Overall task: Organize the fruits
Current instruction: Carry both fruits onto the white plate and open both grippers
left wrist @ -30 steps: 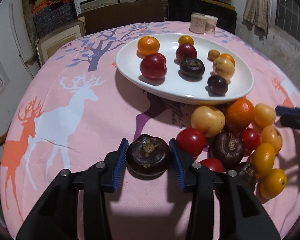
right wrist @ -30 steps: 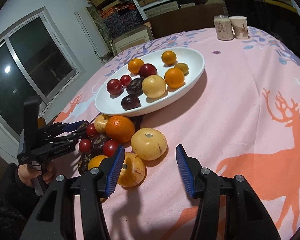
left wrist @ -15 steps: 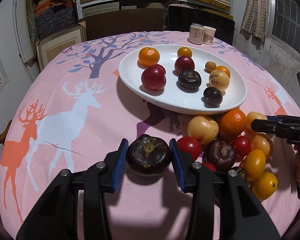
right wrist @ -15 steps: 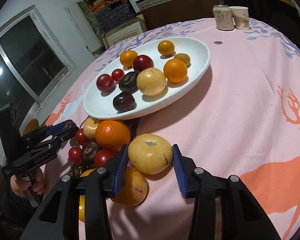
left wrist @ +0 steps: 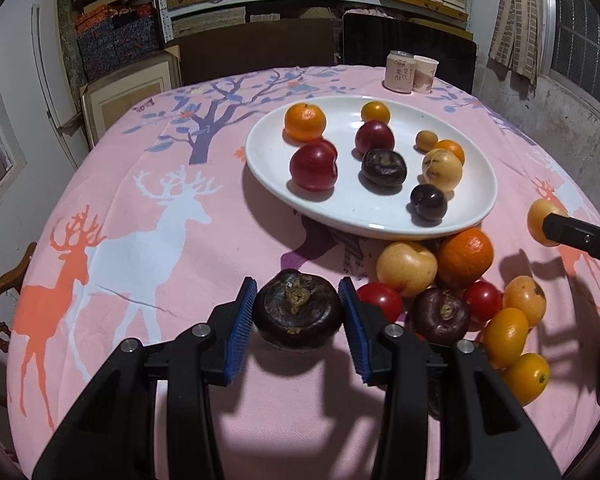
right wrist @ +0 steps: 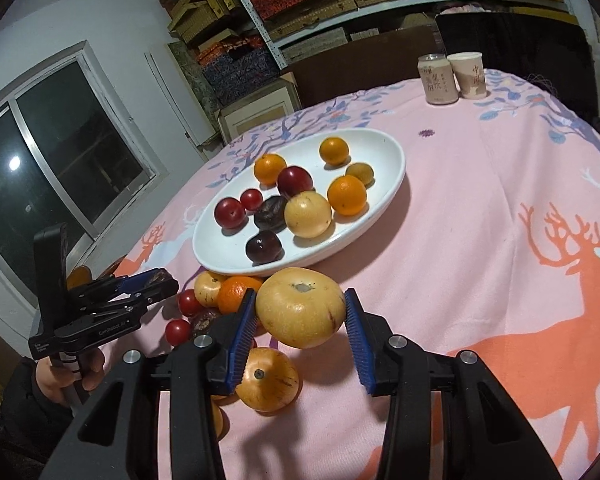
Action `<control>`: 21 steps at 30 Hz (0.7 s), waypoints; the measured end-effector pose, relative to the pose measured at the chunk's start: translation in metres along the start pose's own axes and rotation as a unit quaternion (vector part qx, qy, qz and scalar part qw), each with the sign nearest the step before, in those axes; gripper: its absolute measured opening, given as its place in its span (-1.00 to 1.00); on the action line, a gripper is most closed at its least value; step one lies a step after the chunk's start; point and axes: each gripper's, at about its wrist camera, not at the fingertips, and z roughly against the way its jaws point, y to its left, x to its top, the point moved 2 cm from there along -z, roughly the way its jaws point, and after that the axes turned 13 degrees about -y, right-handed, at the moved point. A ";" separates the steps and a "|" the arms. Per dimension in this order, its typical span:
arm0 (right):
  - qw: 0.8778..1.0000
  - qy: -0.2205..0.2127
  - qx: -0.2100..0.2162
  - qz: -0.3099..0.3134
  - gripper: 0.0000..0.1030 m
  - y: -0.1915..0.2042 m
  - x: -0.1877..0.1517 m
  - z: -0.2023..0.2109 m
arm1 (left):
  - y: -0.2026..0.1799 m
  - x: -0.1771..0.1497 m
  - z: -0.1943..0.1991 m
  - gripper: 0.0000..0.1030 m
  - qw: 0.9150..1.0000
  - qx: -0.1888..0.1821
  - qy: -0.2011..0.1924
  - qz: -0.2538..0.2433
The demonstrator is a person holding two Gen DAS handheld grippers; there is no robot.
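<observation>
**Both tongs loaded; fruit split between plate and desk**

Left tongs (left wrist: 298, 310): blue pads pressed against either side of a dark purple fruit (left wrist: 298, 312), stem scar facing up. It sits at lower centre of the left wrist view. Whether it is clear of the cloth cannot be told from this angle.

Right tongs (right wrist: 300, 316): pinching a large pale yellow fruit (right wrist: 300, 312), one pad on each flank. It appears raised, its shadow falling on the cloth below it. Just under it and to the left lies a smaller yellow-orange fruit (right wrist: 267, 380) on the cloth.

White oval plate (left wrist: 268, 160): upper centre-right of the left wrist view, resting on the desk's pink deer-print tablecloth (left wrist: 140, 208). It holds several fruits lying apart, among them an orange (left wrist: 305, 122), a red plum (left wrist: 313, 168), a dark wrinkled fruit (left wrist: 383, 169) and a pale yellow fruit (left wrist: 442, 169).

Loose pile: directly below the plate's near rim, at right of the left wrist view. Items are touching one another, including a pale yellow fruit (left wrist: 406, 268), an orange (left wrist: 465, 258), cherry tomatoes (left wrist: 380, 300) and a second dark purple fruit (left wrist: 441, 316).

Two cups (left wrist: 410, 72) stand side by side at the desk's far edge, upper right of centre.
</observation>
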 end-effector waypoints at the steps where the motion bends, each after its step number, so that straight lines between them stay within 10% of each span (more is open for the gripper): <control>1: 1.000 -0.006 0.000 0.002 -0.15 0.001 0.002 0.003 | -0.003 0.003 0.003 -0.20 1.000 0.001 -0.003 -0.002; 21: 0.994 -0.056 -0.015 0.089 -0.15 0.031 0.065 0.029 | -0.041 0.057 0.036 -0.20 0.998 -0.010 -0.055 -0.024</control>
